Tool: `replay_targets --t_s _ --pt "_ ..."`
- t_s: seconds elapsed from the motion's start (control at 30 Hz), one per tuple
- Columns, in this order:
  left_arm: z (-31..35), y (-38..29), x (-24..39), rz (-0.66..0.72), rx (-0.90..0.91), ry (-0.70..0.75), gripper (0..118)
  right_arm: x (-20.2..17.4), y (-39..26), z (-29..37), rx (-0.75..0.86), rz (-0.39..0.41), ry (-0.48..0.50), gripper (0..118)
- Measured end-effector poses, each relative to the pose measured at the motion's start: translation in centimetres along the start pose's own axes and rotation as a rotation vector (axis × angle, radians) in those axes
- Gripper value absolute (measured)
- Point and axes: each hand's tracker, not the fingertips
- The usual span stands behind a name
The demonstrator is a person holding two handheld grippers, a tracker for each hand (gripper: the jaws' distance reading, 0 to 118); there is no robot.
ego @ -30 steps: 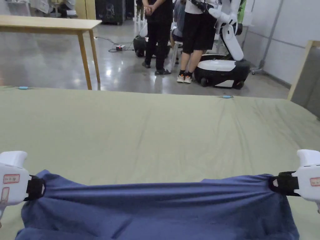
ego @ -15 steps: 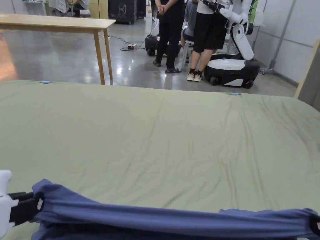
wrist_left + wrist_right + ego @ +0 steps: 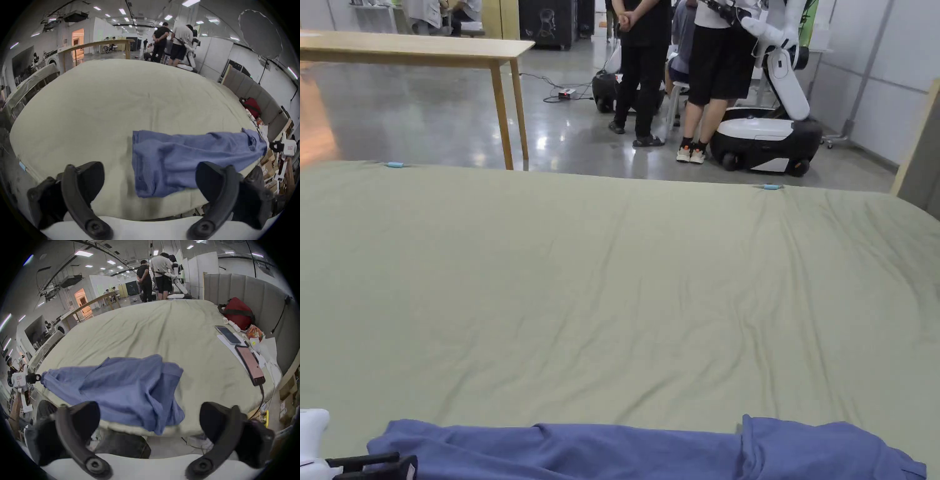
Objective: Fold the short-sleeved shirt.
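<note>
A blue short-sleeved fabric shirt (image 3: 650, 450) lies bunched along the bottom edge of the head view, on a wide pale green sheet-covered surface (image 3: 612, 281) that takes up most of that frame. In the bottom left corner of the head view, the left white-bodied gripper with black jaws (image 3: 375, 465) sits just beside the shirt's left end, its jaws spread.

In the left gripper view, that gripper's own two black jaws stand wide apart at the bottom of the frame with nothing between them, released; the shirt (image 3: 186, 160) lies in the lower right, partly hanging over the near edge of the green surface (image 3: 105, 105). At the far right edge of this frame the right white gripper (image 3: 276, 147) appears just beside the shirt's far end.

In the right gripper view, its own jaws (image 3: 149, 420) are likewise spread wide at the bottom, gripping nothing, with the shirt (image 3: 121, 389) in the lower centre draping over the edge. The left gripper (image 3: 34, 378) shows at the left edge, touching the shirt's end
</note>
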Motion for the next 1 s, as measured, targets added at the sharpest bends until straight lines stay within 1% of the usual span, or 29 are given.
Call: replay_targets --t_s 0.03,0.07,0.1,0.13,0.17,0.2,0.23,0.27,0.3,0.33,0.37,0.43,0.5,0.57,0.63,0.7,0.77,0.83,0.9,0.93,1.0 --pt "0.2 0.3 0.1 0.009 -0.001 0.006 112 -0.3 0.6 0.6 0.031 -0.006 0.009 113" --pt "0.7 0.6 0.3 0.018 0.017 0.025 110 -2.0 0.7 1.7 0.022 -0.007 -0.003 112" --pt "1.3 1.0 0.6 0.012 0.043 0.025 106 -2.7 1.2 2.4 0.061 0.001 -0.026 100" --pt "2.3 1.3 1.3 0.008 0.095 0.063 95 -3.7 1.8 3.2 0.109 0.026 -0.041 78" --pt "3.1 1.8 2.0 -0.002 0.130 0.078 95 -4.7 2.4 4.0 0.150 0.054 -0.064 78" --pt "4.0 2.4 3.0 -0.024 0.162 0.092 88 -4.9 2.3 3.5 0.214 0.072 -0.110 67" --pt "4.8 2.9 3.9 -0.040 0.213 0.099 66 -5.9 2.8 4.0 0.267 0.095 -0.136 38" --pt "5.4 3.4 4.8 -0.034 0.256 0.104 22 -7.1 3.2 4.4 0.323 0.106 -0.132 0" --pt "6.1 3.7 5.8 0.001 0.316 0.097 0 -8.2 3.8 4.8 0.375 0.105 -0.126 1" --pt "6.9 4.0 6.7 0.011 0.345 0.081 0 -8.2 4.0 4.1 0.394 0.112 -0.140 1" --pt "7.5 4.4 7.6 0.003 0.387 0.069 0 -9.2 4.1 4.3 0.444 0.116 -0.153 1" --pt "8.5 4.5 9.7 -0.019 0.500 0.119 0 -11.4 4.4 4.6 0.526 0.136 -0.176 1" --pt "9.3 4.4 11.4 -0.023 0.553 0.126 0 -13.2 4.5 4.5 0.576 0.150 -0.171 1" --pt "8.9 4.2 11.8 -0.019 0.599 0.131 0 -14.7 4.3 4.1 0.590 0.154 -0.178 1" --pt "9.2 3.7 12.6 -0.036 0.642 0.170 0 -15.7 4.2 3.8 0.600 0.152 -0.178 1" --pt "9.2 3.6 12.4 -0.050 0.643 0.186 0 -16.5 4.0 3.5 0.615 0.146 -0.184 1" --pt "9.0 3.8 11.4 -0.050 0.580 0.157 0 -17.4 3.8 3.4 0.627 0.146 -0.192 1" --pt "8.6 4.2 9.0 0.013 0.484 0.090 0 -18.1 3.5 3.3 0.650 0.155 -0.211 1" --pt "7.3 4.8 5.9 0.037 0.319 0.022 0 -18.8 3.2 3.4 0.671 0.169 -0.233 1" --pt "6.7 5.0 4.2 0.078 0.258 -0.032 0 -19.0 3.1 3.4 0.677 0.170 -0.233 1" --pt "4.7 5.3 0.0 0.200 0.061 -0.148 0 -19.5 2.9 3.3 0.671 0.181 -0.231 1"
